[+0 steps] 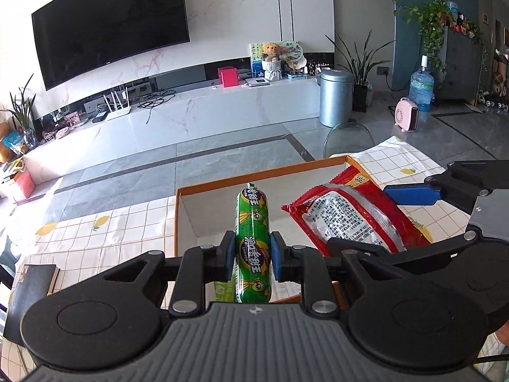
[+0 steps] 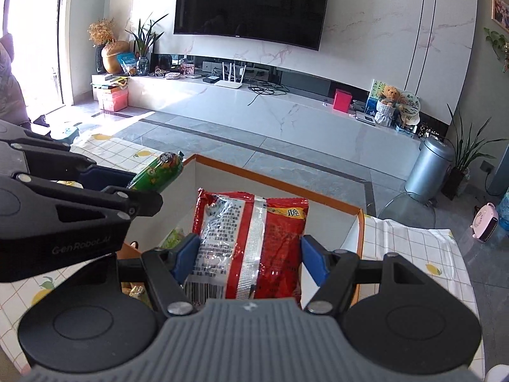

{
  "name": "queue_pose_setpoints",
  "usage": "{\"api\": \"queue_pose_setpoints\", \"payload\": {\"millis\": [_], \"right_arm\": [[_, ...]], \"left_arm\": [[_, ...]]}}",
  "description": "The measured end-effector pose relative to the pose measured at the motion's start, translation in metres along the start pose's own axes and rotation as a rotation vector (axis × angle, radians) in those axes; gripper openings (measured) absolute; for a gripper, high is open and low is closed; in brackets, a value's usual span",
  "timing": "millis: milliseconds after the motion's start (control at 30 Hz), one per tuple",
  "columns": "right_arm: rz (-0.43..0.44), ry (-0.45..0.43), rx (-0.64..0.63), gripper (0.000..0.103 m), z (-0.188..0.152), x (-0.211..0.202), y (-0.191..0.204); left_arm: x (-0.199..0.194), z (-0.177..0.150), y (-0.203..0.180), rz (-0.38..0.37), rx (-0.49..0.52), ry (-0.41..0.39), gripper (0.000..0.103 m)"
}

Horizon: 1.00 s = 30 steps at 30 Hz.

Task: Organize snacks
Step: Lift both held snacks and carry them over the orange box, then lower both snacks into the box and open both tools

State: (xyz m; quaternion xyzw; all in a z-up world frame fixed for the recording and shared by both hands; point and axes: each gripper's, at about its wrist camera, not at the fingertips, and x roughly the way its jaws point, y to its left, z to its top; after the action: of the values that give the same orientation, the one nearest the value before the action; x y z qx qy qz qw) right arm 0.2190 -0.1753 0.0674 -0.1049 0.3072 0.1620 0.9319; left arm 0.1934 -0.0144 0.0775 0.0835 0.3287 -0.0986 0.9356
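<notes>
My left gripper [image 1: 253, 256] is shut on a green sausage stick [image 1: 252, 232], which stands lengthwise between the blue pads above the orange-rimmed white box [image 1: 222, 186]. My right gripper [image 2: 248, 256] is shut on a red snack packet [image 2: 251, 242] with a silver seam, its back label facing up, held over the same box [image 2: 276, 175]. In the left wrist view the red packet [image 1: 346, 216] and the right gripper [image 1: 410, 194] hang at the right. In the right wrist view the left gripper [image 2: 105, 187] with the green sausage [image 2: 157, 172] sits at the left.
The box lies on a table with a lemon-print checked cloth [image 1: 95, 238]. A dark book [image 1: 30, 286] lies at the table's left edge. Green and gold wrapped snacks [image 2: 136, 289] show under my right gripper. Beyond the table are a glass stool [image 1: 348, 140], a bin [image 1: 335, 97] and a TV stand [image 1: 191, 111].
</notes>
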Motion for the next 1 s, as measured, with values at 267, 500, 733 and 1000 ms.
{"api": "queue_pose_setpoints", "payload": {"millis": [267, 500, 733, 1000], "right_arm": [[-0.023, 0.080, -0.038, 0.067, 0.005, 0.051, -0.005], [-0.039, 0.183, -0.074, 0.067, 0.001, 0.092, -0.009], [-0.013, 0.303, -0.069, 0.067, -0.004, 0.127, -0.010], [0.025, 0.409, 0.001, 0.067, -0.007, 0.152, -0.018]], "left_arm": [[0.044, 0.001, 0.009, -0.018, -0.007, 0.092, 0.025], [0.081, -0.002, 0.012, -0.011, 0.014, 0.212, 0.025], [0.111, -0.006, 0.015, -0.014, 0.014, 0.322, 0.025], [0.126, -0.008, 0.019, -0.002, 0.019, 0.385, 0.025]]}}
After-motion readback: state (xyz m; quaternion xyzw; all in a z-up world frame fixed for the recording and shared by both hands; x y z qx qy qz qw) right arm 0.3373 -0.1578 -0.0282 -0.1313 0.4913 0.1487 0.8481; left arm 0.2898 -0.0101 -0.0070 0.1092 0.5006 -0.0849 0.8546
